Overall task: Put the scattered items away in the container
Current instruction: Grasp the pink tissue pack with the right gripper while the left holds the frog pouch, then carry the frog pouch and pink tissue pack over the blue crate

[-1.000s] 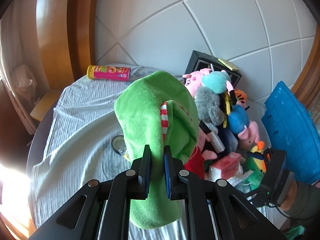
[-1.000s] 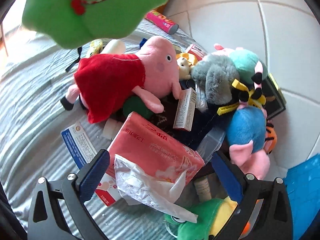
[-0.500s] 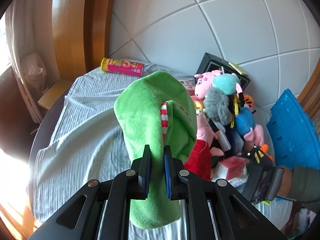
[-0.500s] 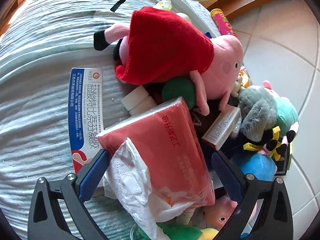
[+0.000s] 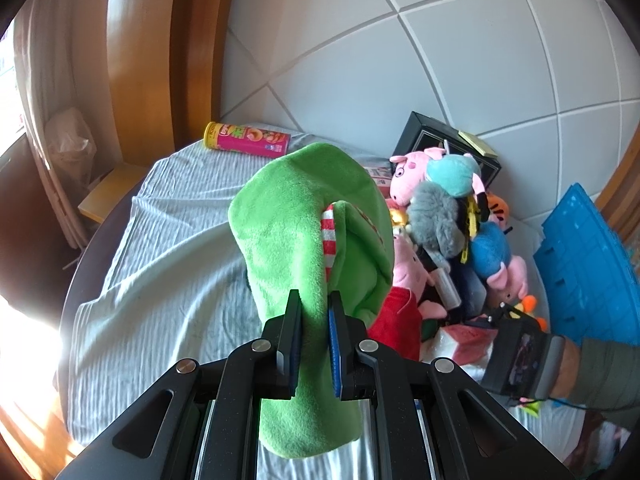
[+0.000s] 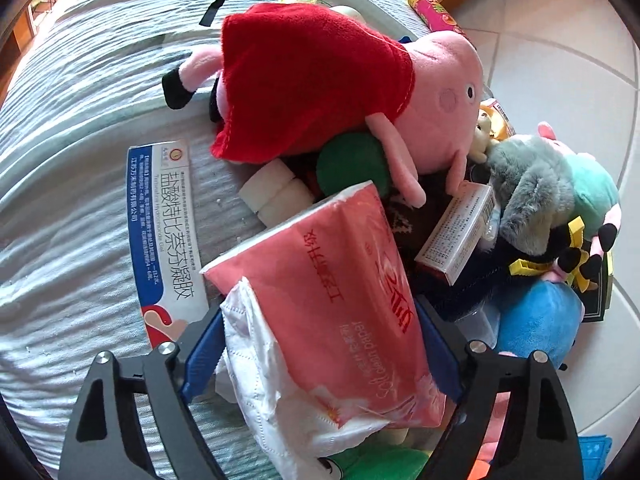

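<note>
My left gripper [image 5: 314, 340] is shut on a green plush toy [image 5: 304, 220] with a red-and-white striped trim and holds it above the round table. My right gripper [image 6: 320, 344] has its blue pads on both sides of a pink tissue pack [image 6: 340, 280] with white tissue sticking out; the pads touch or nearly touch it. The right gripper body also shows in the left wrist view [image 5: 516, 360]. A blue crate [image 5: 588, 264] stands at the right, off the table.
A pile of plush toys lies on the grey striped cloth [image 5: 168, 240]: a pink pig in a red dress [image 6: 340, 80], a grey-and-teal toy [image 6: 552, 184], a blue toy [image 6: 536, 320]. A blue-white medicine box [image 6: 164, 232], a small carton [image 6: 460, 236], a pink chips can [image 5: 246, 140] and a black box [image 5: 436, 140] are there too.
My left gripper rose and drew back with the green plush. My right gripper moved in onto the pink tissue pack and its jaws narrowed around it.
</note>
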Demonstrator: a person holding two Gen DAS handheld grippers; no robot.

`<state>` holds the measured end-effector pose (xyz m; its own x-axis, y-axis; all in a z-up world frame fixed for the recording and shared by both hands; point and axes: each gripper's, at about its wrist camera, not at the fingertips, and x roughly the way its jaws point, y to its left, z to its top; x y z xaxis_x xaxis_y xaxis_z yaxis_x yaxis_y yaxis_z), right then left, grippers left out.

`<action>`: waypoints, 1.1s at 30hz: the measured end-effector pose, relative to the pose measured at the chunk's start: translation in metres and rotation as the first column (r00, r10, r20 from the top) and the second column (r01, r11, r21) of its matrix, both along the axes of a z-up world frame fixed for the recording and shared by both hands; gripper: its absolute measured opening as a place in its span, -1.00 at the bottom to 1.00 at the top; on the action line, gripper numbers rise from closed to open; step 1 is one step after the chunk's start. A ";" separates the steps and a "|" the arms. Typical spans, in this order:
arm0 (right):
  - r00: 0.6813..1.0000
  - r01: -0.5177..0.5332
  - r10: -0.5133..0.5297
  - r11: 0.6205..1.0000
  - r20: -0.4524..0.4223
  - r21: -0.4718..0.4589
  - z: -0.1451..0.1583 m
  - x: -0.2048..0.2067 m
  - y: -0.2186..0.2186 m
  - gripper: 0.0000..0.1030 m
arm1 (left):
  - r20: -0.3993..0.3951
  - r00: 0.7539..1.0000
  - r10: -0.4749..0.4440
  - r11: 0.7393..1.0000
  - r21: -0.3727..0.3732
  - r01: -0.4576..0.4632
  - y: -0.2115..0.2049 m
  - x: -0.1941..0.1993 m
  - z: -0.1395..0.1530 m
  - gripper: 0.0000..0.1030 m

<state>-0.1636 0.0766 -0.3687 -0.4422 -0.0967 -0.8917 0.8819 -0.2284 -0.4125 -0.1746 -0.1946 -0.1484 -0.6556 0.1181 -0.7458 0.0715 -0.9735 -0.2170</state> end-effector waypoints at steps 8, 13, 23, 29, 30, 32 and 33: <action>0.996 0.093 -0.092 0.994 0.015 -0.059 0.017 -0.001 0.014 0.29 | -0.005 1.000 -0.001 1.000 0.001 0.001 0.005 -0.001 0.002 -0.78; 0.990 0.140 -0.140 0.986 0.008 -0.088 0.031 0.006 0.012 0.26 | -0.017 1.000 -0.004 1.000 0.004 0.004 0.008 0.000 0.006 -0.78; 0.973 0.229 -0.233 0.960 -0.002 -0.162 0.075 0.023 0.009 0.25 | -0.040 0.999 -0.020 0.999 0.024 0.021 0.021 0.005 0.014 -0.78; 0.949 0.310 -0.315 0.930 0.006 -0.196 0.100 0.048 0.015 0.25 | -0.067 0.997 -0.045 0.998 0.028 0.047 0.037 0.010 0.024 -0.78; 0.943 0.327 -0.332 0.923 0.010 -0.203 0.104 0.049 0.016 0.25 | -0.073 0.996 -0.049 0.998 0.029 0.051 0.040 0.011 0.026 -0.78; 0.928 0.366 -0.371 0.902 0.024 -0.229 0.118 0.053 0.019 0.25 | -0.085 0.995 -0.057 0.998 0.031 0.060 0.045 0.015 0.030 -0.78; 0.921 0.382 -0.388 0.891 0.027 -0.245 0.126 0.057 0.021 0.25 | -0.092 0.994 -0.062 0.997 0.030 0.065 0.048 0.017 0.033 -0.78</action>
